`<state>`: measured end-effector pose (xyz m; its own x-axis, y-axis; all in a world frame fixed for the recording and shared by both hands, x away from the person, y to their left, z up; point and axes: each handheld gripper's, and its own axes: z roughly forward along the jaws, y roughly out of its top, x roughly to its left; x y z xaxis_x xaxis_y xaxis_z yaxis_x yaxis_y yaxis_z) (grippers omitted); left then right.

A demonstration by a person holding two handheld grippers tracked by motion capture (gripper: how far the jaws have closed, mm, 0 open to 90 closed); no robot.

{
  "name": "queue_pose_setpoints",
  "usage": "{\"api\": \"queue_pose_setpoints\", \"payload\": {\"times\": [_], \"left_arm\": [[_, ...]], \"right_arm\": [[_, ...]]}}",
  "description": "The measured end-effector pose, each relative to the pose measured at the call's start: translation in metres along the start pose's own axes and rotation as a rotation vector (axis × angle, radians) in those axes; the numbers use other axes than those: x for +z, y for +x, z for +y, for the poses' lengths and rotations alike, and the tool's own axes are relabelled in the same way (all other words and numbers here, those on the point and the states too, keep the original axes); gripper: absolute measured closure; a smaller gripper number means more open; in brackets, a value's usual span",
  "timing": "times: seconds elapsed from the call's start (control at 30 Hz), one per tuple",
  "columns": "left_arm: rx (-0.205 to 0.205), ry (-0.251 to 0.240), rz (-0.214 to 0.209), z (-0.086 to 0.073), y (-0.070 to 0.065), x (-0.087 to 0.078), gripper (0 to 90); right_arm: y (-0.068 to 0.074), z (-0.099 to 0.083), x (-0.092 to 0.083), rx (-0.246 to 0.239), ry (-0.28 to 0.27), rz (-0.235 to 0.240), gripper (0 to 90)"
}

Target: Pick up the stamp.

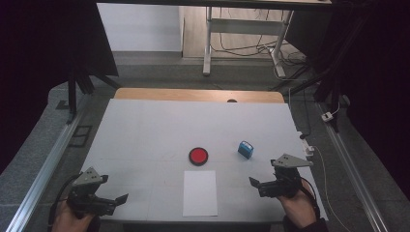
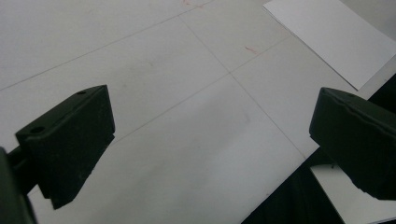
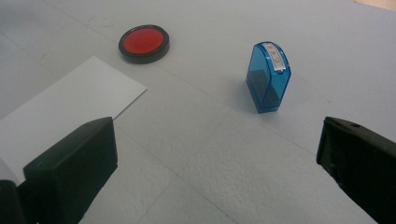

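A round red ink pad (image 1: 198, 156) in a black rim lies mid-table, and a blue stamp (image 1: 245, 149) stands upright to its right. A white sheet of paper (image 1: 200, 192) lies in front of the pad near the table's front edge. My right gripper (image 1: 256, 186) hovers open at the front right, its jaws wide apart and pointing left; in the right gripper view the stamp (image 3: 269, 76), pad (image 3: 144, 43) and paper (image 3: 70, 109) lie ahead. My left gripper (image 1: 121, 202) is open at the front left, with the paper's corner (image 2: 334, 32) ahead.
The white table top (image 1: 145, 130) has a wooden strip along its far edge. Metal rails run down both sides of the table. A desk frame and cables stand on the floor beyond. A white cable and plug lie at the right edge.
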<state>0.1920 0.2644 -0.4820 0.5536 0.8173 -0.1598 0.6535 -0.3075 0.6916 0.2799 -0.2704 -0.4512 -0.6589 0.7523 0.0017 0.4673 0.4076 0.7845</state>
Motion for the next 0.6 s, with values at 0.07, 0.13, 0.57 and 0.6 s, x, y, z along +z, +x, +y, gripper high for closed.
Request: {"api": "queue_pose_setpoints", "payload": {"times": [0.07, 0.13, 0.57, 0.6], "left_arm": [[-0.001, 0.001, 0.001, 0.0, 0.0, 0.0, 0.6], [-0.002, 0.001, 0.0, 0.0, 0.0, 0.0, 0.6], [-0.001, 0.002, -0.002, 0.0, 0.001, 0.0, 0.6], [-0.001, 0.002, -0.003, 0.0, 0.001, 0.0, 0.6]], "right_arm": [[0.0, 0.001, 0.003, -0.002, 0.007, -0.002, 0.0], [0.001, 0.001, 0.004, 0.001, 0.006, -0.004, 0.0], [-0.009, 0.007, 0.024, 0.049, 0.042, 0.01, 0.0], [-0.01, 0.008, 0.026, 0.054, 0.044, 0.013, 0.0]]}}
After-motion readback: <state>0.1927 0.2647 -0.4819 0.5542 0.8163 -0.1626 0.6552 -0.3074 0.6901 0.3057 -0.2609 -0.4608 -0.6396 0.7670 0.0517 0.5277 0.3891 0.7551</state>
